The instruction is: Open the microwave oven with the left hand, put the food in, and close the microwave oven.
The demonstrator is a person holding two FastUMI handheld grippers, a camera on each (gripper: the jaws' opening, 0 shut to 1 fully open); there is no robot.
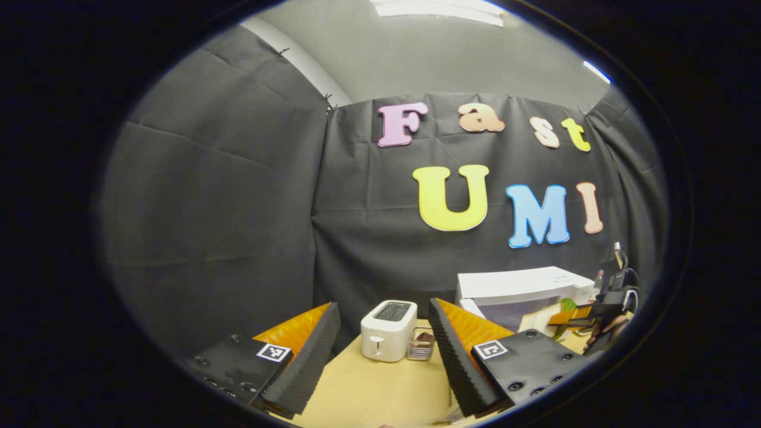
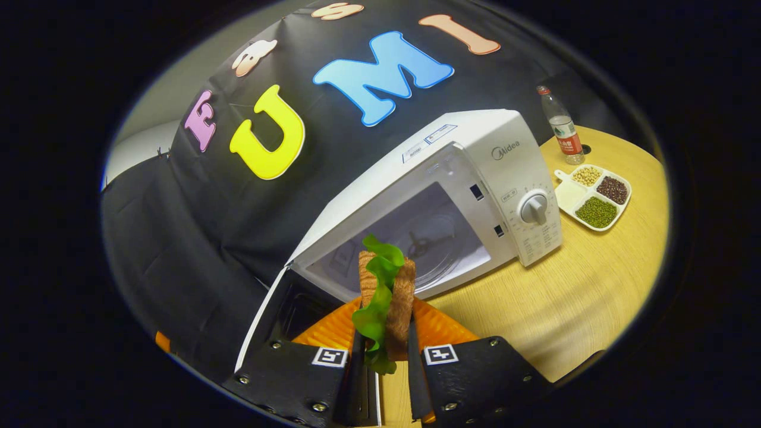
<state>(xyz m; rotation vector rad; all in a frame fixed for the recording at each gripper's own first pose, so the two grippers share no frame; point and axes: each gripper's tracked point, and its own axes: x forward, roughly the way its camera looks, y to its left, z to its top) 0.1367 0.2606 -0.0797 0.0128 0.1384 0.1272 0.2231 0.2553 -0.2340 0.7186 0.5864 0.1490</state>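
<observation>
While your right gripper (image 2: 383, 351) clamps sandwich (image 2: 385, 297) before open microwave (image 2: 452, 196), your left gripper (image 1: 380, 356) hangs spread near toaster (image 1: 387, 330).

Black plates fastened with screws and marked with square black-and-white tags are seen on the left gripper (image 1: 380, 351) and the right gripper (image 2: 383, 356), backed by ribbed orange panels

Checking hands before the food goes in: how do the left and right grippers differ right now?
The left gripper has its jaws wide apart and empty, above the table near the toaster; the right gripper has its jaws closed on the sandwich, facing the open microwave. Both carry square markers.
</observation>
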